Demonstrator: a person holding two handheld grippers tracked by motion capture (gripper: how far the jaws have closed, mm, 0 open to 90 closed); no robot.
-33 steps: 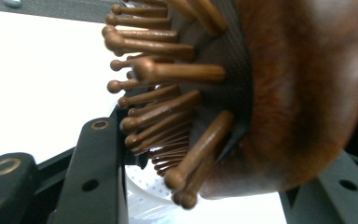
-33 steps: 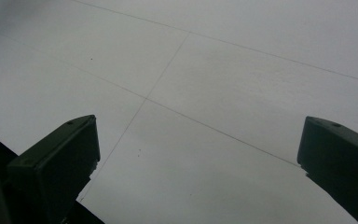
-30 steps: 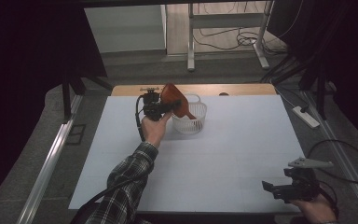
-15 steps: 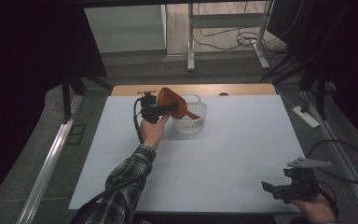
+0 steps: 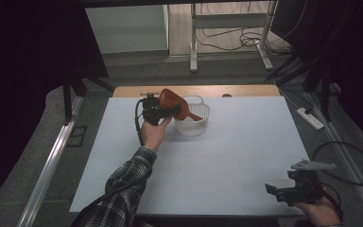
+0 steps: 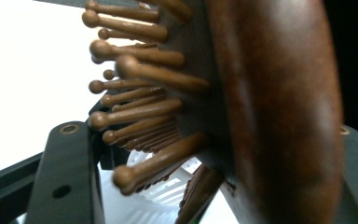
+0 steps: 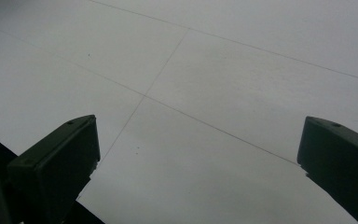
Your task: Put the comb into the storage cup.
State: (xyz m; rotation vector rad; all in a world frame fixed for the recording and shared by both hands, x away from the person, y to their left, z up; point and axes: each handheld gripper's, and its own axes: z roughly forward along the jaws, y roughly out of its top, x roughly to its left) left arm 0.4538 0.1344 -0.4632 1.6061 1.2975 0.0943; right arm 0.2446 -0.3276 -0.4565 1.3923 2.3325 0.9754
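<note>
A brown wooden hairbrush (image 5: pixel 172 105) with knobbed wooden bristles (image 6: pixel 140 88) is clamped in my left gripper (image 5: pixel 163 110), which is shut on its head at the back left of the table. The brush's handle slants down into a white slotted basket (image 5: pixel 196 124) just right of the gripper. In the left gripper view the brush head (image 6: pixel 270 112) sits between the two black jaws, with the basket (image 6: pixel 163 191) below. My right gripper (image 5: pixel 283 193) rests at the table's front right corner, jaws wide apart, with only bare white table (image 7: pixel 205 93) between them.
The white table top (image 5: pixel 236 151) stretches between the two hands. A wooden strip (image 5: pixel 246 90) runs along its far edge. A power strip (image 5: pixel 310 118) and cables lie on the floor to the right; a metal rail (image 5: pixel 47 170) runs along the left.
The left gripper has carried the brush a little to the left and tipped it, so the handle now points down into the basket. The right gripper has stayed put.
</note>
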